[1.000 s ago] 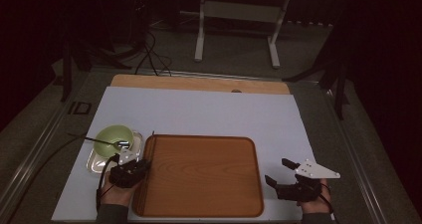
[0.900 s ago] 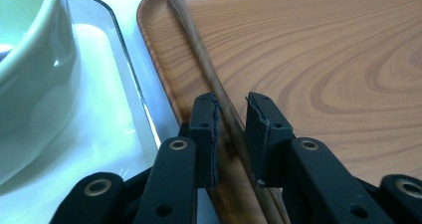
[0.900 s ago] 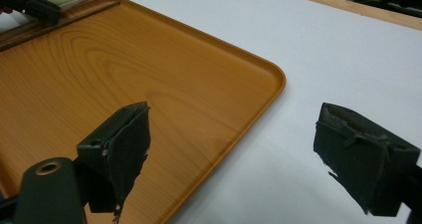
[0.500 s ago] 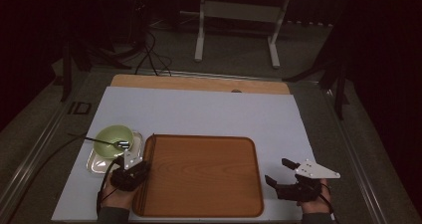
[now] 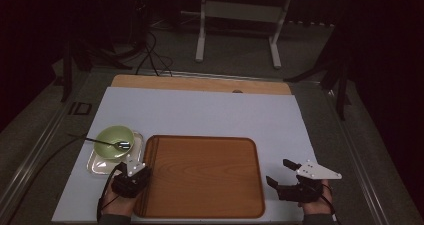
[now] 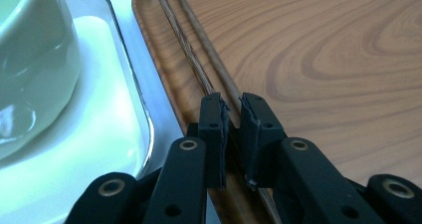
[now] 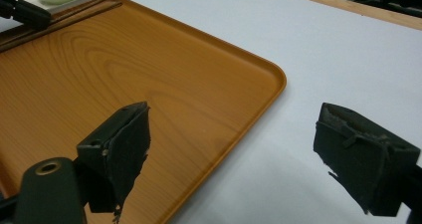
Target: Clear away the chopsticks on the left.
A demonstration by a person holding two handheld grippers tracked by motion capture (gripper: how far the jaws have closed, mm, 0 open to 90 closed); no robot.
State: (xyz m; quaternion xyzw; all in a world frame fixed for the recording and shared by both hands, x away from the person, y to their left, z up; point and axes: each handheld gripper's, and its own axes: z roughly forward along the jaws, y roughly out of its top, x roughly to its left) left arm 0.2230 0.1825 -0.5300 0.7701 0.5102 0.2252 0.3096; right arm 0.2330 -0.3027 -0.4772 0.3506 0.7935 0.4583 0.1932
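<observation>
Two dark chopsticks (image 6: 194, 59) lie side by side along the left inner edge of the brown wooden tray (image 5: 200, 175). My left gripper (image 6: 235, 109) sits low over that edge (image 5: 136, 164). Its jaws have just been closing and now stand nearly together, pinching the chopsticks at their near end. My right gripper (image 5: 279, 171) rests on the white mat just right of the tray. Its jaws stand wide open (image 7: 234, 134) with nothing between them. From the right gripper view the chopsticks (image 7: 74, 12) show at the tray's far side.
A pale green bowl (image 5: 112, 137) with a spoon (image 5: 100, 141) resting in it stands on a small metal dish (image 5: 97, 165), right beside the tray's left rim. The dish's rim (image 6: 144, 114) lies close to my left jaws. A white mat (image 5: 210, 112) covers the table.
The left gripper has shifted a little toward the tray's left edge and its jaws have drawn together around the chopsticks. The right gripper has stayed where it was.
</observation>
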